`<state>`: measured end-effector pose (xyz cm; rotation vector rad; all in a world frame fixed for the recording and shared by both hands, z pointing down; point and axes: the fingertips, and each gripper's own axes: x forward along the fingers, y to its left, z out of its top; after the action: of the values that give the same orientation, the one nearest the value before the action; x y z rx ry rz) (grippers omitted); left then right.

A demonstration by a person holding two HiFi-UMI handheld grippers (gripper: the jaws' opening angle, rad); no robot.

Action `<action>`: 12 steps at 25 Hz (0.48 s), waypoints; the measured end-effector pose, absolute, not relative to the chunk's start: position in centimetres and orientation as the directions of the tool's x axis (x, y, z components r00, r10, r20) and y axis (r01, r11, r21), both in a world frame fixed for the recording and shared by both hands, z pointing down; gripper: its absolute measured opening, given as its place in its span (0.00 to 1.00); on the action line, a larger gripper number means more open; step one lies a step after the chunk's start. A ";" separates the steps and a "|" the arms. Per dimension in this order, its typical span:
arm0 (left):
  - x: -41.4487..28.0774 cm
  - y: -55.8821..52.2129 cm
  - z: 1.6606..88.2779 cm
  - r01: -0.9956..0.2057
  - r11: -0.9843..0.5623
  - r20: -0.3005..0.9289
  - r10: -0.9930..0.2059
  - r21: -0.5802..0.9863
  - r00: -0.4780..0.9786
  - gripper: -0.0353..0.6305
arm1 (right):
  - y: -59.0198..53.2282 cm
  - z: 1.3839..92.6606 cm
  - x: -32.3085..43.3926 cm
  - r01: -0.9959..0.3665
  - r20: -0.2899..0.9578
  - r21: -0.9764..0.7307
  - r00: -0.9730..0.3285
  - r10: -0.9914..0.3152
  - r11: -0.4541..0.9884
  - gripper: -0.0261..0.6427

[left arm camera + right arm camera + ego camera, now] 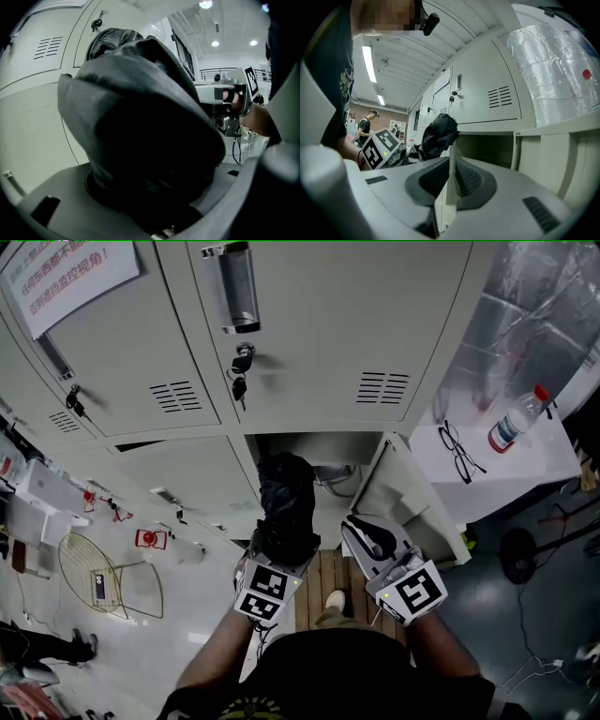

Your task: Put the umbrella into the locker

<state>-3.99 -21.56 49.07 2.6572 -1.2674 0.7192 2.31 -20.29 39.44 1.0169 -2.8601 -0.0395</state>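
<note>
At the right of the frame, just beside the grey metal locker, there is a white tabletop. On it are black-framed glasses and, near them toward the upper right, a clear plastic bottle with a red cap. At the lower left, the pale shiny floor carries a golden wire frame. A brown wooden slatted board lies at the lower centre.

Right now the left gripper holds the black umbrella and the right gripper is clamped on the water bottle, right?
No: the right gripper is clamped on the locker door's edge, as the right gripper view shows. The left gripper does hold the umbrella.
</note>
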 end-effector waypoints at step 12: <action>-2.6 -24.3 50.8 -0.783 -0.616 0.487 -0.712 -0.088 0.506 0.49 | -23.0 40.5 3.9 -0.590 0.099 0.034 -0.801 -0.590 0.807 0.09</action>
<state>-2.62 -24.32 50.76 2.5988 -1.2983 0.7386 3.88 -22.98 40.54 0.9457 -2.8856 -0.0020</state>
